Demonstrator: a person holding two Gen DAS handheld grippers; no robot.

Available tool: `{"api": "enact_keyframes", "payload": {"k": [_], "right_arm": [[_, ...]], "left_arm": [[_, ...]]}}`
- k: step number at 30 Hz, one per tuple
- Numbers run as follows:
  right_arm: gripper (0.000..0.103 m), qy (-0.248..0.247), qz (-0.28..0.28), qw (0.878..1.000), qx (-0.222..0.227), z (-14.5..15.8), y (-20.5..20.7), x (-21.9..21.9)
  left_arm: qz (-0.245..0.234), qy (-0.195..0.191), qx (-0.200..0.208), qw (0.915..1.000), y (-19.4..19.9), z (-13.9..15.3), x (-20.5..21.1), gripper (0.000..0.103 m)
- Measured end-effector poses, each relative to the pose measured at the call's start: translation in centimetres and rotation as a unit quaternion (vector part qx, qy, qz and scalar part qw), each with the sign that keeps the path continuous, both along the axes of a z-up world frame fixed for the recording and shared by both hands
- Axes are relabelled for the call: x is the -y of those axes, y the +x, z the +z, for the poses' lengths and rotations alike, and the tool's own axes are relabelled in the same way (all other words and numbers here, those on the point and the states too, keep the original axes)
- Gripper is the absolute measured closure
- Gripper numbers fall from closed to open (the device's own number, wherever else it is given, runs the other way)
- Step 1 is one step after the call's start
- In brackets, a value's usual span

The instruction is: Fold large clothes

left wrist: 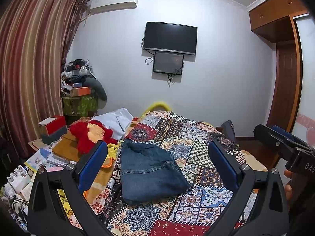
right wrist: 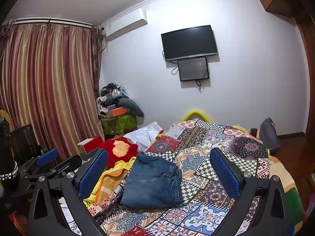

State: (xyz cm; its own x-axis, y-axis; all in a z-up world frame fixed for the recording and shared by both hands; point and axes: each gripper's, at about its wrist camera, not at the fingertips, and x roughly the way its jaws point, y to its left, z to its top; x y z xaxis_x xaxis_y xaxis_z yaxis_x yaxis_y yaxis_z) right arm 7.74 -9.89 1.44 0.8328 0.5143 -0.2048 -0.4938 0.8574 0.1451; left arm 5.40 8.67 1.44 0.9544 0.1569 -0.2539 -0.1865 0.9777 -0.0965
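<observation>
The left gripper [left wrist: 157, 165] is spread wide with nothing between its blue-padded fingers [left wrist: 92, 167], raised above the bed. Straight ahead of it and a little below, framed in the gap between the two fingers, lies the folded pair of jeans [left wrist: 149, 175], a compact blue denim bundle resting flat on the patchwork bedspread [left wrist: 198, 143]; neither finger touches it. The right gripper [right wrist: 158, 174] is likewise wide apart and empty, hovering above the bed, and the jeans [right wrist: 153, 184] sit ahead of it between its fingers, slightly nearer its left finger. In the left wrist view the right gripper shows at the far right edge, with part of the hand [left wrist: 288, 184] holding it. Beyond the jeans and off to the left of both grippers, a yellow-orange blanket [right wrist: 110, 179] lies bunched at the bedspread's edge, with a red plush toy [left wrist: 90, 135] and a white cloth [left wrist: 118, 120] farther out. On the far wall ahead hang a dark television [left wrist: 170, 37] and a smaller screen [left wrist: 168, 63] just beneath it; striped curtains [right wrist: 45, 86] fill the left side.
</observation>
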Motion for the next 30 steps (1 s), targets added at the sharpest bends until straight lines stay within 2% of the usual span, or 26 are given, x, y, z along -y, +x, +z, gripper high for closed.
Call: {"api": "enact_keyframes", "payload": {"k": [30], "right_arm": [[0.0, -0.001, -0.01, 1.0, -0.005, -0.4, 0.2, -0.3]], "left_arm": [[-0.019, -0.008, 0.001, 0.9998, 0.1, -0.1, 1.3, 0.0]]}}
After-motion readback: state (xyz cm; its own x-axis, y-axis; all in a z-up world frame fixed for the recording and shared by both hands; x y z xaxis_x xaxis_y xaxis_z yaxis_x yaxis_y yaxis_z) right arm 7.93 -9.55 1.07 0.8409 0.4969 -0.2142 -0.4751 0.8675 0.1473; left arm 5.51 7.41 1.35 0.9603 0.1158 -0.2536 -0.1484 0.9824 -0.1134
